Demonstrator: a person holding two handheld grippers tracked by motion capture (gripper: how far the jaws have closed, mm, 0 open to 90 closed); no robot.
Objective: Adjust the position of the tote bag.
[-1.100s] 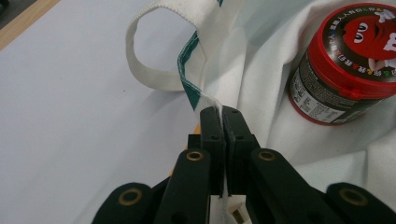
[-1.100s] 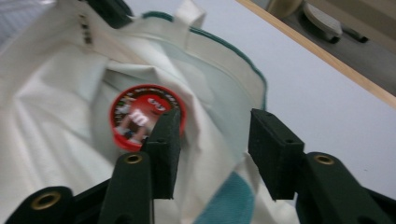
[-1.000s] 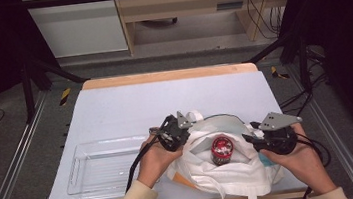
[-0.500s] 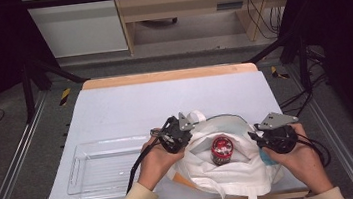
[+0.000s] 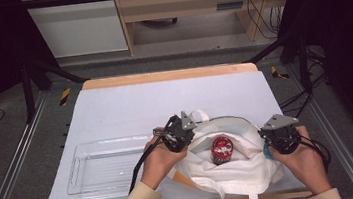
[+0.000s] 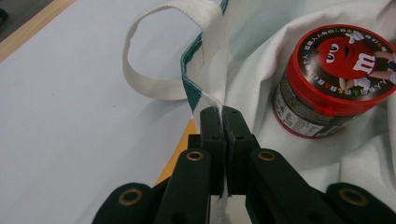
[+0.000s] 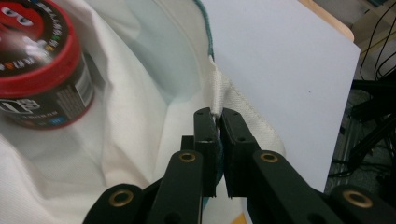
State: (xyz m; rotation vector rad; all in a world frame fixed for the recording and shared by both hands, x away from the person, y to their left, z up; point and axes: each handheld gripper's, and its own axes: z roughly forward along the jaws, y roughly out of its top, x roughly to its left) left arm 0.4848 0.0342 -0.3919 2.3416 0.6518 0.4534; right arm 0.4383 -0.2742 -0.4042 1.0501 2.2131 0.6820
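Observation:
A white cloth tote bag (image 5: 233, 176) lies open at the table's near edge, and a red-lidded candy can (image 5: 222, 149) stands inside it. My left gripper (image 5: 191, 137) is shut on the bag's left rim, close to a handle loop (image 6: 140, 79). In the left gripper view, the green-edged cloth (image 6: 205, 70) is pinched between the closed jaws (image 6: 223, 112), with the can (image 6: 334, 79) to their right. My right gripper (image 5: 267, 144) is at the bag's right rim. Its jaws have just been closing and now pinch the rim's hem (image 7: 224, 93), left of which stands the can (image 7: 39, 70).
An empty clear plastic tray (image 5: 78, 163) lies on the white table cover (image 5: 164, 101), left of the bag. Beyond the cover runs the table's wooden far edge (image 5: 171, 75). Cables trail off to the right, past the table.
My right gripper has sunk slightly onto the bag's right rim. The left gripper and the can have not moved.

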